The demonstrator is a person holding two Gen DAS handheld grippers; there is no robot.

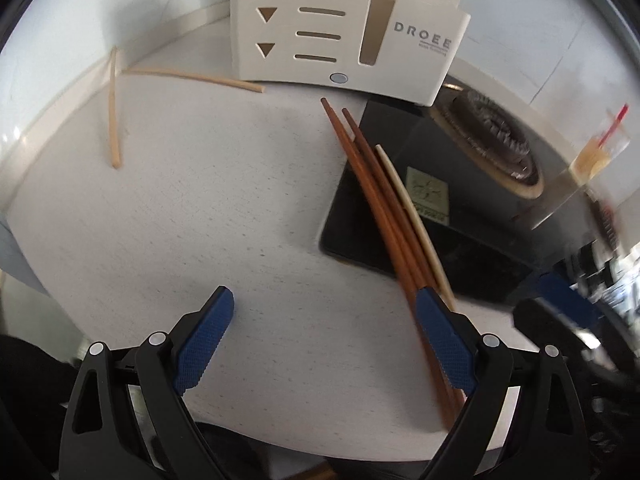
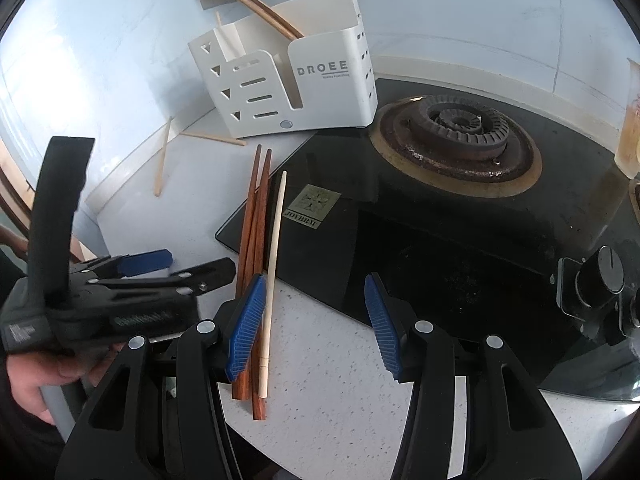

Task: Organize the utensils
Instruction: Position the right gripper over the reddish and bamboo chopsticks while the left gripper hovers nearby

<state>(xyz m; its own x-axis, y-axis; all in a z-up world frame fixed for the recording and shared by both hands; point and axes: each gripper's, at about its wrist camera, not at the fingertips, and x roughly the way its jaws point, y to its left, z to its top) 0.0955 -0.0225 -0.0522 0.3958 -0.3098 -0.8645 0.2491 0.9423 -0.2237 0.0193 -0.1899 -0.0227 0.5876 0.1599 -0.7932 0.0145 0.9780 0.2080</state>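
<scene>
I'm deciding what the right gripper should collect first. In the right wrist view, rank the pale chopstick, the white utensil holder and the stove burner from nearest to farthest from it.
1. Pale chopstick: lies beside the left finger of the right gripper, partly over the stove's glass edge.
2. Stove burner: ahead and to the right.
3. White utensil holder: ahead and left, by the wall; only slightly beyond the burner.

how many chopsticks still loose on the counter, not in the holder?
5. Two dark brown chopsticks and one pale chopstick lie together across the stove's glass edge; two light wooden chopsticks lie near the white holder. Others may be hidden behind it.
</scene>
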